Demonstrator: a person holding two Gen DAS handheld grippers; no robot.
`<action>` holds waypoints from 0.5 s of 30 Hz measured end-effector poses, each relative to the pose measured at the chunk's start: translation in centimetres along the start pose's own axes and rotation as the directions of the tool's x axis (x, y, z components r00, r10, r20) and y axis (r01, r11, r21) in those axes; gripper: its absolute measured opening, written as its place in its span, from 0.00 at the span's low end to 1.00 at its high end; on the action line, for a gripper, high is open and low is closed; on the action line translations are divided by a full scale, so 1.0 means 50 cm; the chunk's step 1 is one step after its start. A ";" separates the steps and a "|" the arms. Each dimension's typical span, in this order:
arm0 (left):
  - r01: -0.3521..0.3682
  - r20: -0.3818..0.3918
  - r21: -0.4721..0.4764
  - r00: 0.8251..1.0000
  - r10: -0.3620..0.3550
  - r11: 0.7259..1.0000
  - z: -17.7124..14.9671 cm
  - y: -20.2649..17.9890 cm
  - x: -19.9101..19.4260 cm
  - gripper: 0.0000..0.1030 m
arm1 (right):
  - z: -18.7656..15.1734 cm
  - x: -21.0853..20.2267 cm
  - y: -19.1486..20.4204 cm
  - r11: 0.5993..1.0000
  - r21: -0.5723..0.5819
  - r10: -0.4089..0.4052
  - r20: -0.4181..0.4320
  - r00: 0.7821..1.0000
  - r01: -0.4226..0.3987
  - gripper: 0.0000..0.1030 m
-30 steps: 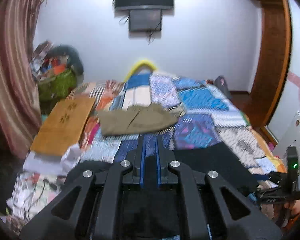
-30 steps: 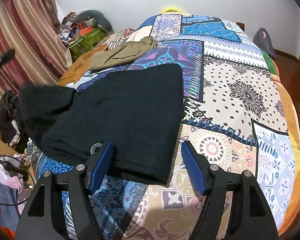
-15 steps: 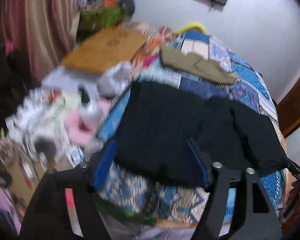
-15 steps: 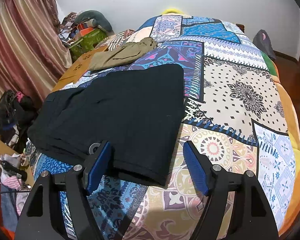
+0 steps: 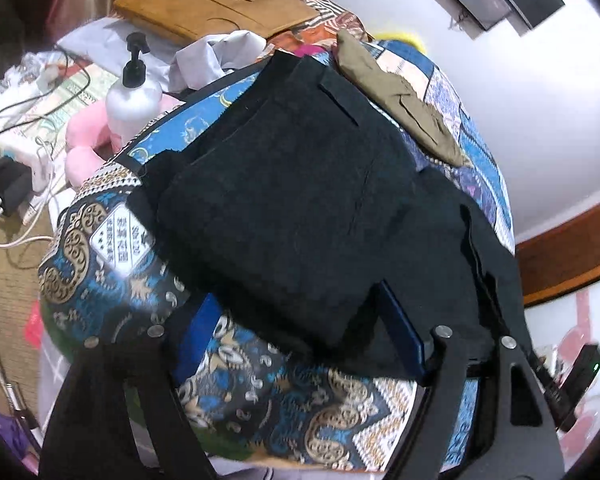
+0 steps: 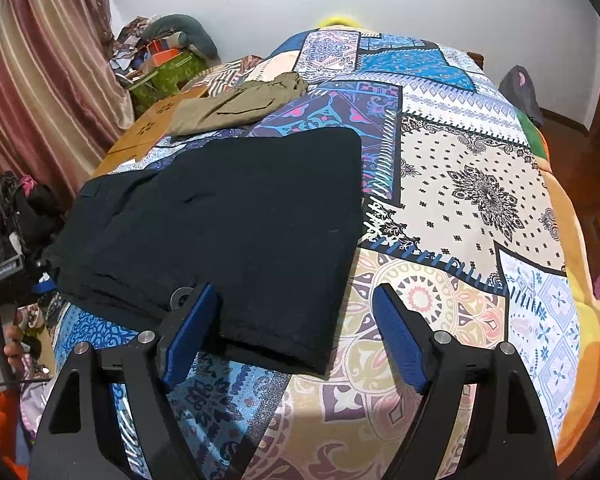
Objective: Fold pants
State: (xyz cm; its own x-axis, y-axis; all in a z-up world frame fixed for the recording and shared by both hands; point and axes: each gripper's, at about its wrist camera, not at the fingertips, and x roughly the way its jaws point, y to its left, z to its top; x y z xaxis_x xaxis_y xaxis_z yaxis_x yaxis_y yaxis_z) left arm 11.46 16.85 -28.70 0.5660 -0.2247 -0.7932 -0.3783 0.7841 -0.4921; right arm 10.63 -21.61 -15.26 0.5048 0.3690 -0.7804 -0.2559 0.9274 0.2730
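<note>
The black pants (image 6: 220, 216) are laid flat on the patchwork bedspread (image 6: 460, 184), already doubled into a broad rectangle. In the right wrist view the pants are seen at 11 o'clock from the right gripper (image 6: 296, 328), with the long axis running from 9 o'clock toward 3 o'clock across the near edge of the bed. The near hem corner is found between the two blue pads, closer to the left-hand pad; the jaws are spread wide and nothing is gripped.

In the left wrist view the pants (image 5: 292, 208) are seen at 12 o'clock from the left gripper (image 5: 304, 336), whose jaws are likewise spread wide and empty. A folded corner of the cloth is framed between its pads, though contact cannot be confirmed. Neither gripper is clearly the nearer; each is placed at its own end of the near edge.

The cloth is judged to be a matte, fairly heavy woven fabric, limp, with a slit pocket and layered edges showing on the left side. A further fold would probably call for both near corners to be pinched together and carried toward 12 o'clock.

Olive trousers (image 6: 240, 104) are lying at 12 o'clock beyond the black ones, well apart from both tools. A white pump bottle (image 5: 134, 96) is standing at 10 o'clock off the bed.
</note>
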 end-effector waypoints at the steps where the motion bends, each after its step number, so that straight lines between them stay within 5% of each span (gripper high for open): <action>1: 0.013 0.004 -0.014 1.000 -0.013 1.000 0.007 0.004 0.001 0.75 | 0.000 0.000 0.000 1.000 -0.001 0.000 -0.001 1.000 0.000 0.76; 5: 0.043 0.020 -0.062 0.999 -0.042 0.997 0.024 0.022 0.005 0.75 | 0.001 0.001 0.000 1.000 -0.007 0.003 -0.002 1.000 -0.003 0.76; 10: -0.026 0.011 -0.008 1.000 0.026 1.000 0.041 -0.003 0.034 0.75 | 0.002 0.005 0.007 1.000 -0.022 0.002 -0.003 1.000 -0.002 0.78; 12: -0.082 0.020 0.030 0.996 0.081 0.996 0.045 -0.019 0.043 0.63 | 0.003 0.006 0.008 1.000 -0.025 0.004 -0.007 1.000 -0.005 0.78; 14: -0.135 0.027 0.086 0.991 0.133 0.987 0.049 -0.038 0.051 0.34 | 0.005 0.005 0.008 1.000 -0.027 0.003 -0.012 1.000 -0.004 0.78; 15: -0.147 0.030 0.099 0.989 0.144 0.984 0.050 -0.042 0.053 0.32 | 0.005 0.005 0.010 1.000 -0.027 0.003 -0.014 1.000 -0.004 0.78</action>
State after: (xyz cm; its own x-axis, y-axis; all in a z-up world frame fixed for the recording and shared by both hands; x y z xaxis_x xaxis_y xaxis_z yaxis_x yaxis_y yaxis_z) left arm 15.58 16.04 -28.84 0.5274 -0.0914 -0.8447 -0.3825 0.8622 -0.3322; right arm 10.85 -21.04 -15.17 0.4926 0.3712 -0.7872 -0.2799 0.9240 0.2606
